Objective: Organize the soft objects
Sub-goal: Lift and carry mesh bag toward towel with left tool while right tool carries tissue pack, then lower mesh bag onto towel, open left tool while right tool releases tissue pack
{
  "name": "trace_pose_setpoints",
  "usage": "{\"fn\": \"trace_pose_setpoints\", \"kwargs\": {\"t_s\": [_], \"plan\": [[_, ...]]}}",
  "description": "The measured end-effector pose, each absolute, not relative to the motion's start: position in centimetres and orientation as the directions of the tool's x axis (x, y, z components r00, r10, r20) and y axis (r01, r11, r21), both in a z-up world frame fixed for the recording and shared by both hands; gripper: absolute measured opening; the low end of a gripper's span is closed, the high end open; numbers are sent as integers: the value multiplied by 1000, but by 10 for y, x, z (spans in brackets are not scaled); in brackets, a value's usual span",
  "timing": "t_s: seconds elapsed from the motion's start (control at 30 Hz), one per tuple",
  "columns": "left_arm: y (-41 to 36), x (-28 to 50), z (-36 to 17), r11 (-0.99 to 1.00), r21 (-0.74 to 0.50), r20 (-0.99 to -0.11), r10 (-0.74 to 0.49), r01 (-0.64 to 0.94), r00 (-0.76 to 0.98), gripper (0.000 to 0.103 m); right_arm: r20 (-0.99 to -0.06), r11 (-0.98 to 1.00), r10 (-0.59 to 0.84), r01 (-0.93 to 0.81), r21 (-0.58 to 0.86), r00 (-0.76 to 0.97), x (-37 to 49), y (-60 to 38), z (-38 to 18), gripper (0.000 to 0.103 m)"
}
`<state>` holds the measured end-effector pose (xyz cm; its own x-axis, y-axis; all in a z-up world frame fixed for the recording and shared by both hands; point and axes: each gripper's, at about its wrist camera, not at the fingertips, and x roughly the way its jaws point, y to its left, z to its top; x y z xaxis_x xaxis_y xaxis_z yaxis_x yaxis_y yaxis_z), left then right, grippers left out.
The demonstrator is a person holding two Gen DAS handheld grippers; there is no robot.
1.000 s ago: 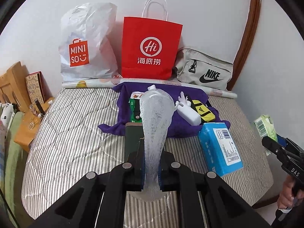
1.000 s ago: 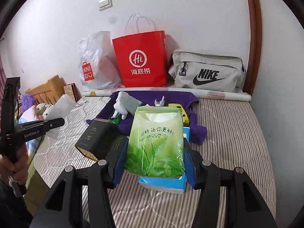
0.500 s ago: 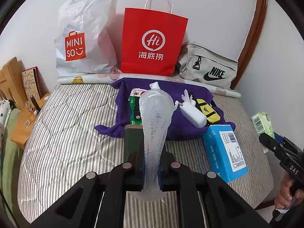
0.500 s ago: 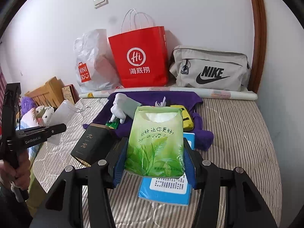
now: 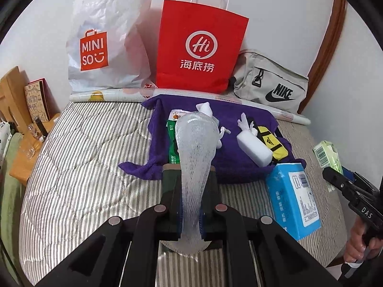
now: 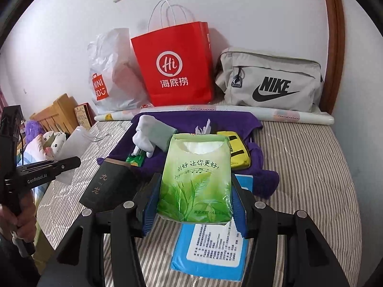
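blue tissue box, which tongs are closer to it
Right. The right tongs, shut on the green tissue pack, hang directly above the blue tissue box. The left tongs, gripping the white foam net, sit off to its left, over the dark box.

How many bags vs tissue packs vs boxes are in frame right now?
Bags: 3 (plastic bag, red paper bag, grey pouch)
Tissue packs: 2 (green pack in the right gripper, blue pack on the bed)
Boxes: 1 (dark box)
Total: 6
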<state>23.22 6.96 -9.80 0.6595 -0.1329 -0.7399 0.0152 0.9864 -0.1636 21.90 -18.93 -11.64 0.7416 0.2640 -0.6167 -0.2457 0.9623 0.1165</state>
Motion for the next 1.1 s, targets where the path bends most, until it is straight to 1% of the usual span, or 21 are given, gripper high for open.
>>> {"fn": "trace_pose_setpoints", "kwargs": {"t_s": [0.4, 1.1], "plan": [[77, 261, -109, 983, -186, -750, -147, 8, 644, 10, -629, 964, 250, -249, 92, 736, 246, -180, -126, 53], [84, 297, -112, 977, -212, -739, -168, 12, 653, 10, -626, 961, 239, -274, 42, 742, 281, -162, -126, 53]]}}
